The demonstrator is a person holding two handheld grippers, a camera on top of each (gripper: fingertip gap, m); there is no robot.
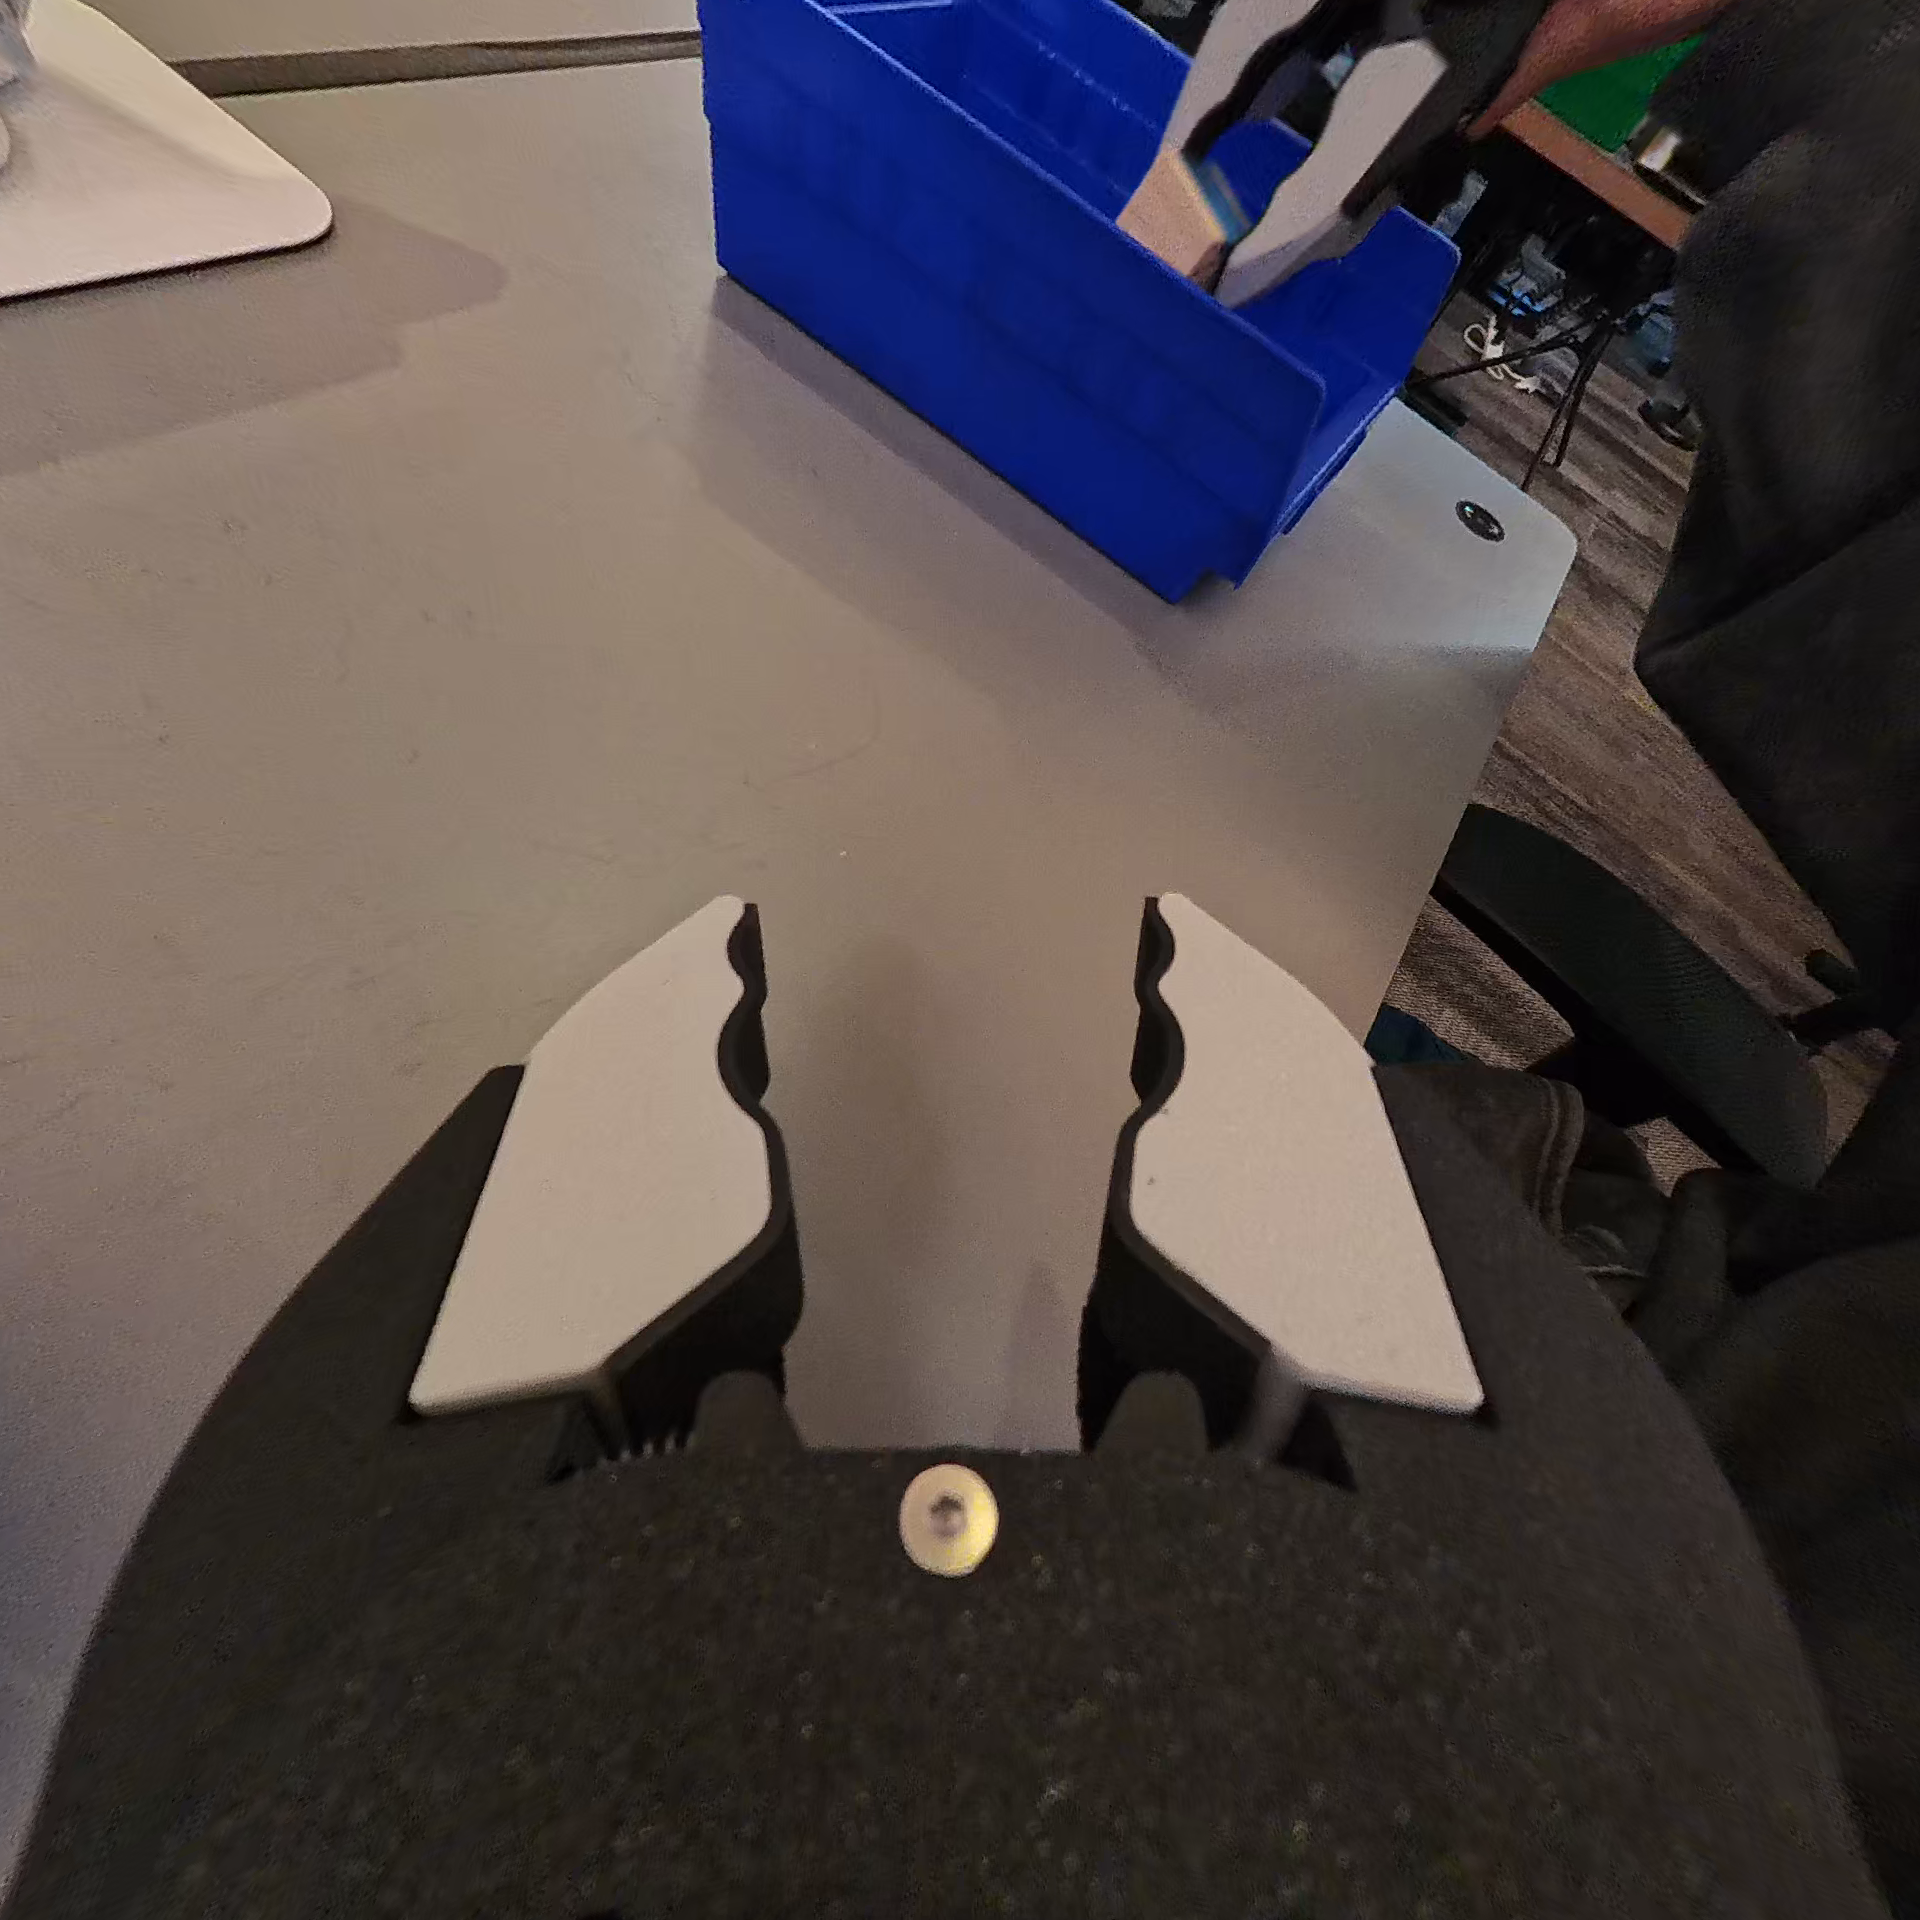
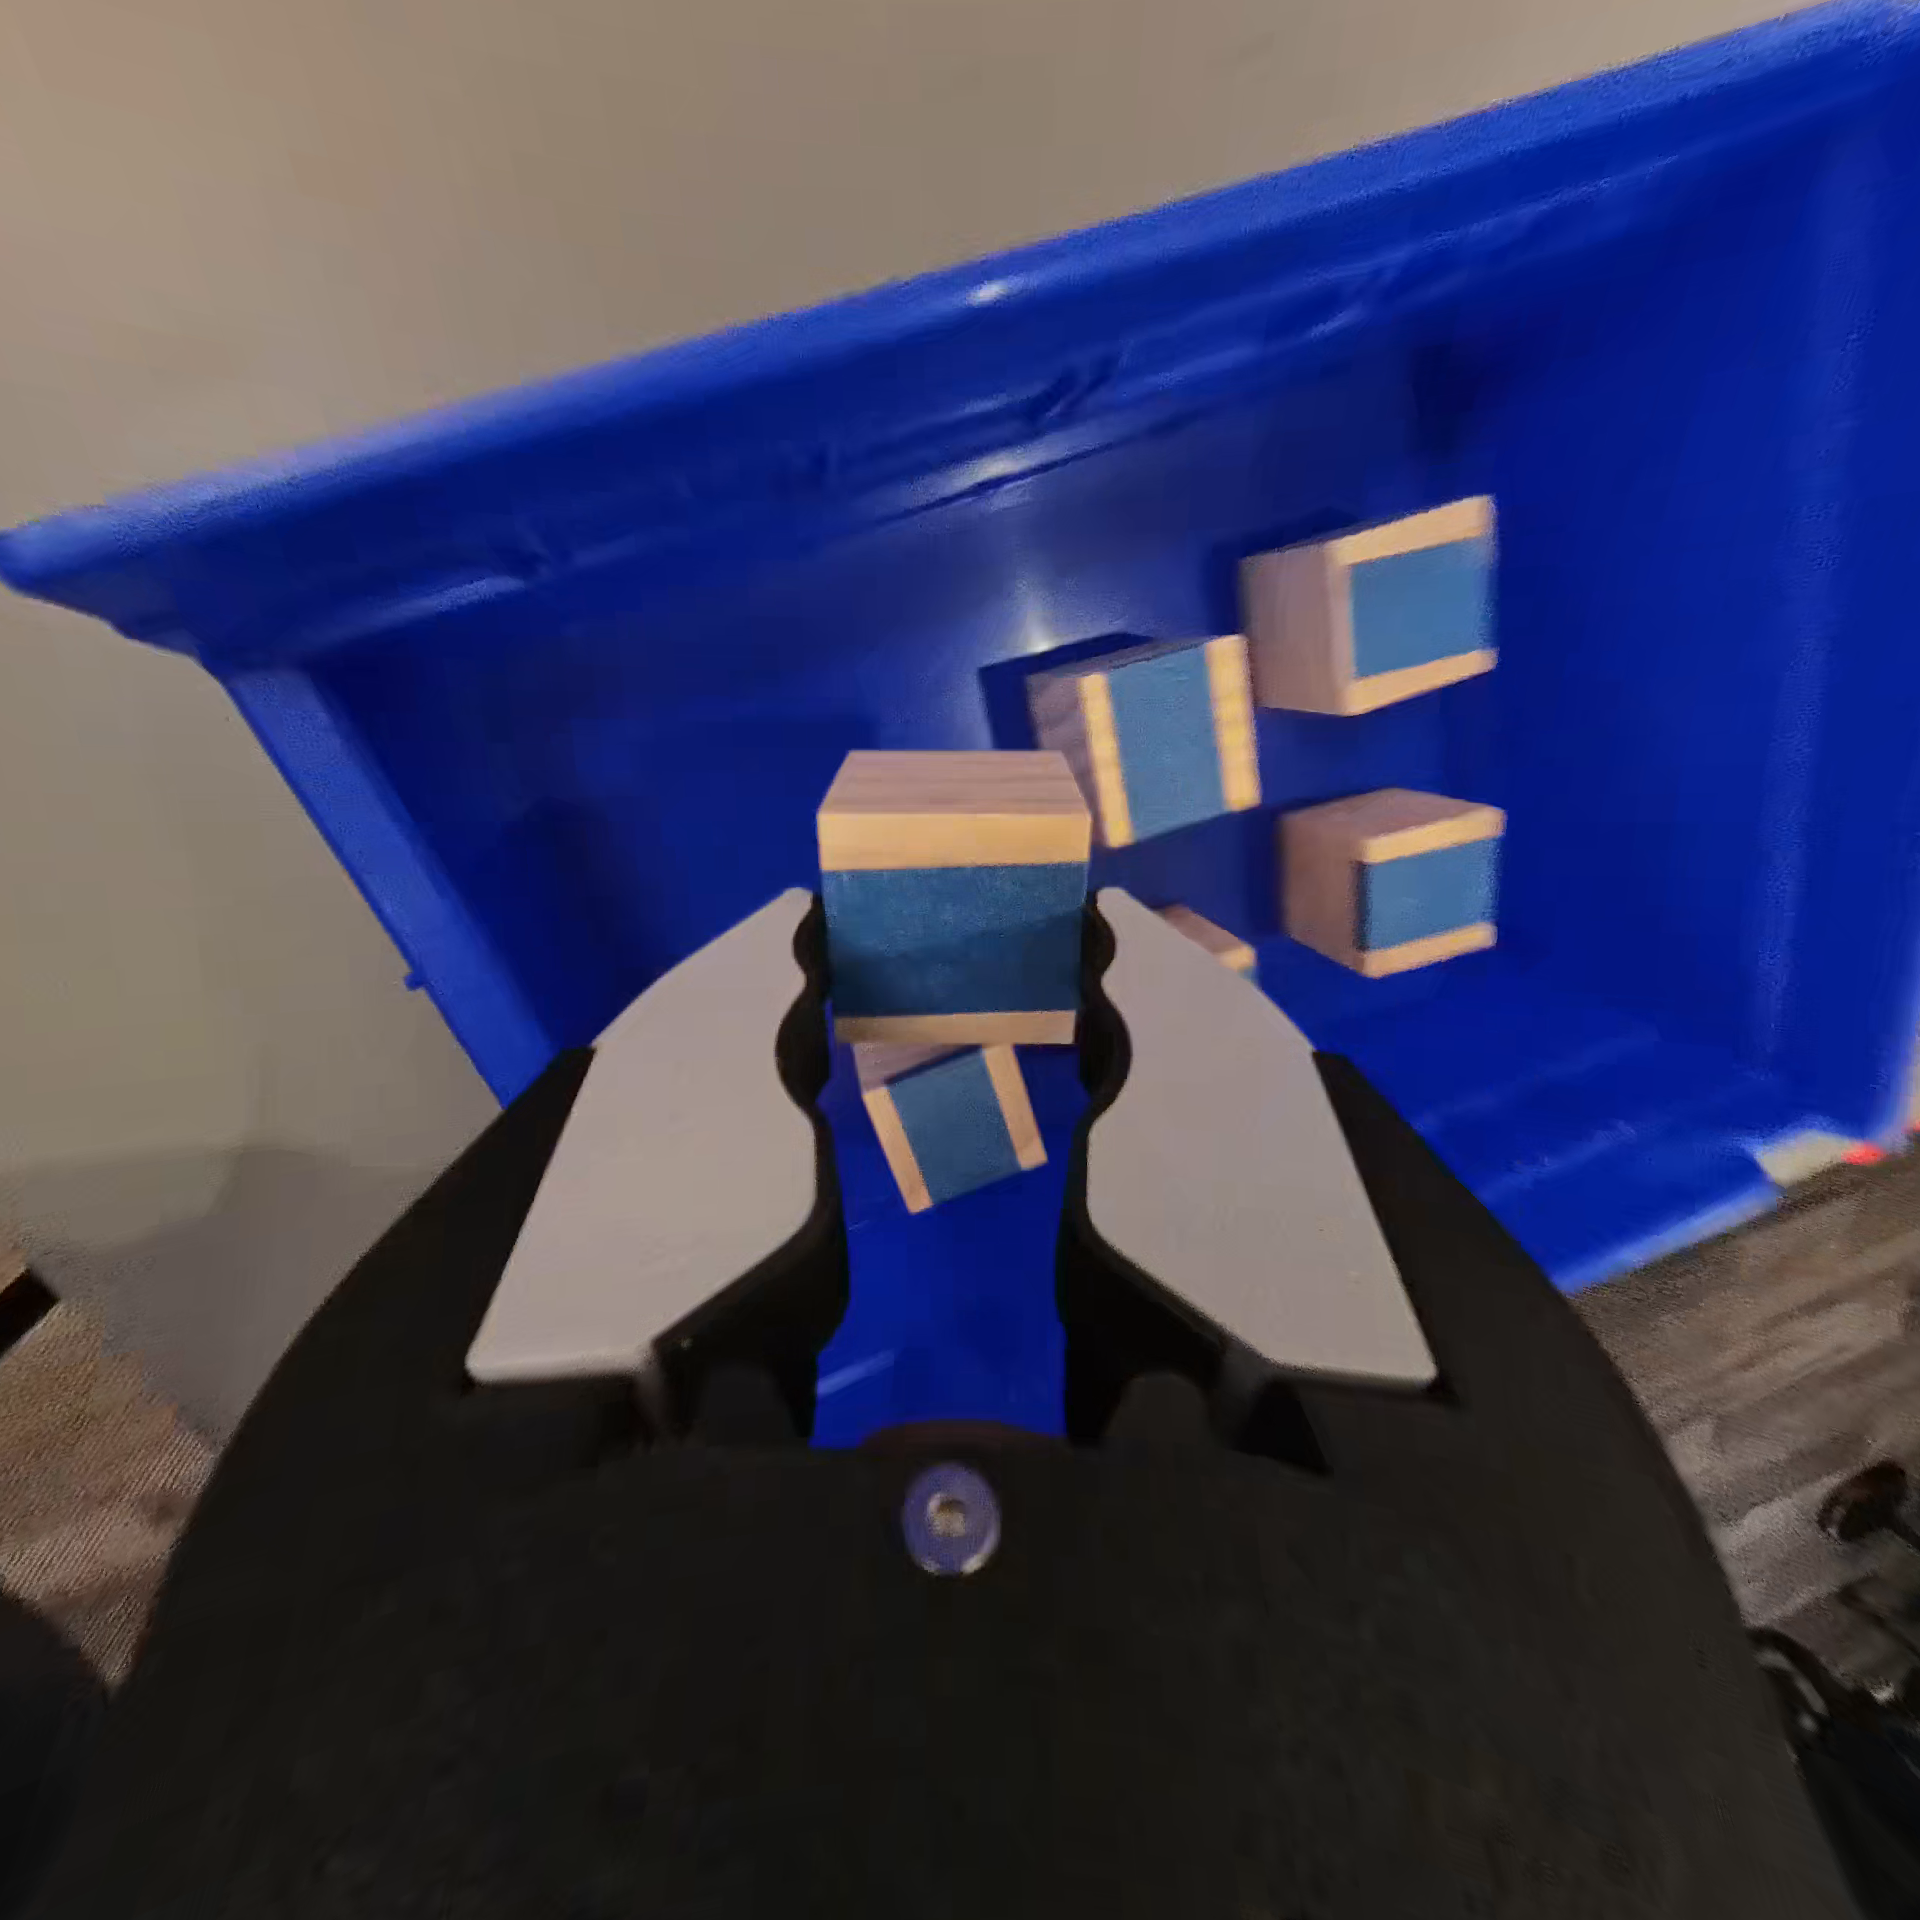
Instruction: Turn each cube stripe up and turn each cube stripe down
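Note:
My right gripper [image 2: 951,914] is shut on a wooden cube [image 2: 951,894] with a blue stripe, held above the inside of the blue bin [image 2: 623,582]. Its stripe faces the camera. Several more striped cubes lie on the bin floor, stripes up: one below the held cube [image 2: 956,1127], one in the middle [image 2: 1158,748], two at the right [image 2: 1382,608] [image 2: 1397,878]. Another is mostly hidden behind my right finger. In the left wrist view, the right gripper [image 1: 1210,218] holds the cube [image 1: 1169,213] over the bin [image 1: 987,291]. My left gripper [image 1: 951,914] is open and empty over the grey table [image 1: 520,675].
A white flat base [image 1: 135,177] lies at the table's far left. The bin stands near the table's right edge [image 1: 1496,727]. A dark office chair [image 1: 1662,997] and carpeted floor lie beyond that edge.

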